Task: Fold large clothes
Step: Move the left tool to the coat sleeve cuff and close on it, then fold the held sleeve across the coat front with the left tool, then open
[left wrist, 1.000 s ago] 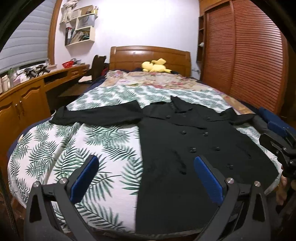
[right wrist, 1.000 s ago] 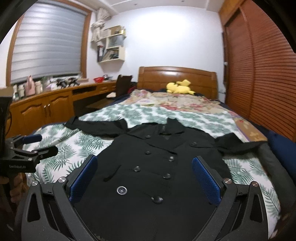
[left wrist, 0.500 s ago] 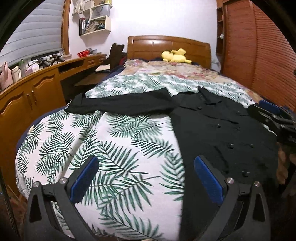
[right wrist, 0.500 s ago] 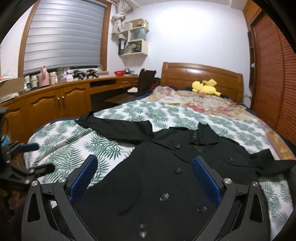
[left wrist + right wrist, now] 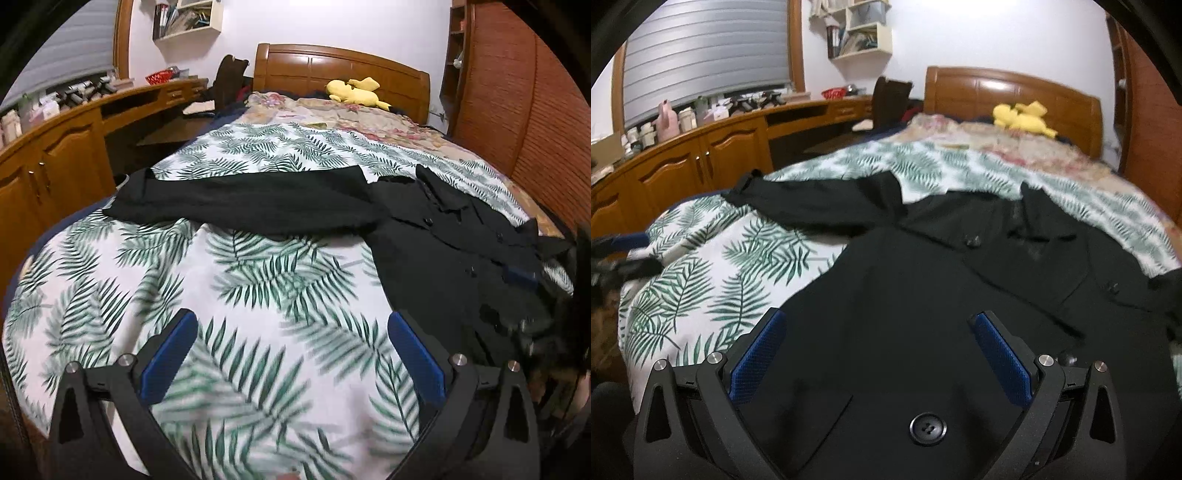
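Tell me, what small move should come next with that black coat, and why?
Probably the left gripper reaches forward to the sleeve. The coat lies flat and unfolded, that sleeve stretched sideways, and both grippers are open and empty; the right gripper hovers over the coat's front.

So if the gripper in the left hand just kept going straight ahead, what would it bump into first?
Probably the palm-leaf bedspread: the open left gripper points over bare cover. Beyond that lies the black coat's outstretched sleeve. Depth is hard to judge here.

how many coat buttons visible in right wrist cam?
3 clearly on the black coat: one between the right gripper fingers at, one near the collar, one towards the right edge. Others may be hidden or blurred.
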A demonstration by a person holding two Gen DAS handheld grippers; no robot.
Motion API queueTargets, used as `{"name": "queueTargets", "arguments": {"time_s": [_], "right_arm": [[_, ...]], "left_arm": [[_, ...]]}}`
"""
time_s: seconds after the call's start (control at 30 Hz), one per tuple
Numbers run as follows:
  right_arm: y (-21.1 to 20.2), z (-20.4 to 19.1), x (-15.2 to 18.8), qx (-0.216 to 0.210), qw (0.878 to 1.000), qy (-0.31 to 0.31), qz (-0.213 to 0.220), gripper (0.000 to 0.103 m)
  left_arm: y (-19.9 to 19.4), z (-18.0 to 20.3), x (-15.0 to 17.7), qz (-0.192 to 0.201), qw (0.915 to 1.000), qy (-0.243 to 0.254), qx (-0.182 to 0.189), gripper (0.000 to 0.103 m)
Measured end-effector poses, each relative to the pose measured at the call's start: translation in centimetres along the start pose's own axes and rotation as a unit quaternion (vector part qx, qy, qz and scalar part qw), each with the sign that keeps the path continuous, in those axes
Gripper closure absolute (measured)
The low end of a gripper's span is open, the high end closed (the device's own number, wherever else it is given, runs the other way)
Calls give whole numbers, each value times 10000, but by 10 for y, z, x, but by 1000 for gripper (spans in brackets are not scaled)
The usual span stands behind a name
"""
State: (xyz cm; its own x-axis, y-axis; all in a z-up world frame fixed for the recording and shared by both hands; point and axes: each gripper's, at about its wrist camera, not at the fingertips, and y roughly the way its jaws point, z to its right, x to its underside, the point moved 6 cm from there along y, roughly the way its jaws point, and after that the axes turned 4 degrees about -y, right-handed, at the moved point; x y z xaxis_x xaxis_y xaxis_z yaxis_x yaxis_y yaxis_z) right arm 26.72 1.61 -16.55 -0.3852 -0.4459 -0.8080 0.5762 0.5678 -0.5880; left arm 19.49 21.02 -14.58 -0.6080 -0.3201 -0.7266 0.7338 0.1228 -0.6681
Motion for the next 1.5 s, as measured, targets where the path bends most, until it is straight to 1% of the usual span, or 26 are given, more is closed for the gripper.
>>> {"name": "queueTargets", "arguments": {"time_s": [0.17, 0.2, 0.27, 0.37, 0.47, 0.5, 0.6, 0.73, 0.8, 0.83, 0.97, 1.0, 1.03, 1.07, 1.1, 1.13, 1.17, 1.23, 1.3, 1.4, 1.5], "right_arm": [[5, -1, 5, -29, 9999, -32, -105, 0], [6, -1, 5, -34, 9999, -19, -109, 0], [7, 1, 6, -60, 9999, 29, -127, 0], [9, 4, 7, -108, 9998, 84, -158, 0], [10, 4, 6, -162, 9997, 99, -161, 0], [10, 4, 6, -171, 9997, 99, -162, 0], [10, 3, 6, -181, 9996, 99, -167, 0], [10, 3, 6, -183, 9996, 103, -170, 0], [10, 3, 6, -184, 9997, 103, -155, 0], [9, 2, 6, -188, 9997, 108, -136, 0], [6, 3, 5, -213, 9996, 151, -46, 0], [6, 3, 5, -214, 9996, 157, -54, 0], [6, 2, 6, -213, 9996, 161, -53, 0], [6, 3, 6, -215, 9996, 162, -50, 0], [6, 3, 6, -215, 9996, 159, -49, 0], [6, 2, 6, -214, 9996, 154, -51, 0], [6, 2, 6, -216, 9996, 152, -59, 0], [6, 2, 6, -210, 9996, 153, -65, 0], [6, 2, 6, -209, 9996, 159, -37, 0], [4, 3, 6, -200, 9997, 159, -14, 0], [-2, 3, 4, -343, 9993, 171, -25, 0]], "left_arm": [[37, -17, -29, -74, 9998, -134, 117, 1], [43, -21, -35, -95, 9998, -165, 105, 4], [57, -28, -46, -117, 9995, -254, 110, 6], [77, -44, -61, -146, 9985, -518, 82, 11], [97, -59, -73, -185, 9964, -817, 147, 17], [102, -62, -75, -207, 9958, -881, 153, 22], [119, -75, -81, -245, 9925, -1189, 176, 23], [145, -97, -87, -346, 9879, -1510, -53, 23], [158, -107, -88, -473, 9850, -1630, -305, 23], [162, -111, -87, -505, 9839, -1673, -361, 23], [171, -114, -87, -533, 9824, -1759, -336, 23], [173, -113, -87, -535, 9826, -1750, -318, 32], [176, -111, -87, -581, 9827, -1727, -325, 49], [180, -108, -86, -683, 9826, -1694, -330, 55], [183, -107, -86, -739, 9826, -1672, -314, 66], [185, -105, -87, -758, 9833, -1610, -375, 78], [184, -103, -89, -719, 9843, -1533, -499, 84], [180, -98, -95, -635, 9866, -1370, -610, 98], [173, -90, -102, -522, 9888, -1240, -640, 102], [158, -74, -114, -350, 9920, -1020, -654, 103], [136, -46, -131, -155, 9961, -729, -472, 103]]}}
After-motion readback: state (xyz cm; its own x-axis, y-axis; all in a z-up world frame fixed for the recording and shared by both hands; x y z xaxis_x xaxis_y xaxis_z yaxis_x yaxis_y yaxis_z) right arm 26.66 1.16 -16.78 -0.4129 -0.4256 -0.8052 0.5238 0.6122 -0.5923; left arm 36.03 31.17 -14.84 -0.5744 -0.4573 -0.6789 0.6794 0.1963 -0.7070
